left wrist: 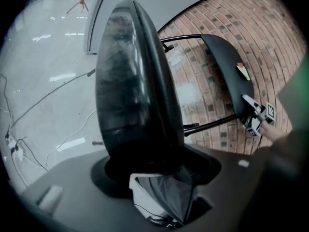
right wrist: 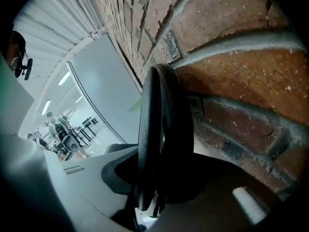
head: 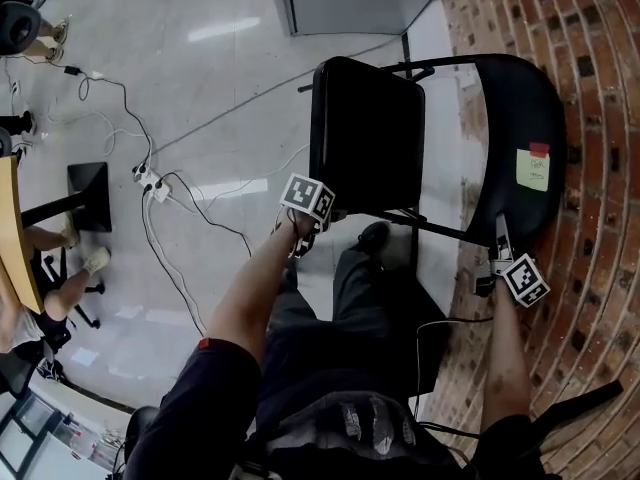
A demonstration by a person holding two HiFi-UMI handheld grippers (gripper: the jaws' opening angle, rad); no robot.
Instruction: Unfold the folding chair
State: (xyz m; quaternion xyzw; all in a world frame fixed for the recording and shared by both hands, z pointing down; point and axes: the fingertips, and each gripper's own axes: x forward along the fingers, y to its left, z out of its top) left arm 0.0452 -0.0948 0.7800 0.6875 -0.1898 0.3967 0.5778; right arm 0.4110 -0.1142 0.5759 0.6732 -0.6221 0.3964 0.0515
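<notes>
White cables (head: pixel 150 183) trail across the glossy floor (head: pixel 220 78) at 9 o'clock. At centre stands the folding chair (head: pixel 380 168), where your left gripper (head: pixel 308 220) grips the near edge of the black seat (head: pixel 360 108), jaws wide around the thick pad. At 3 o'clock your right gripper (head: pixel 503 260) pinches the backrest (head: pixel 520 108) at its near rim, jaws narrow. A yellow note (head: pixel 533 171) is stuck to the backrest, beside the brick wall (head: pixel 600 168).
</notes>
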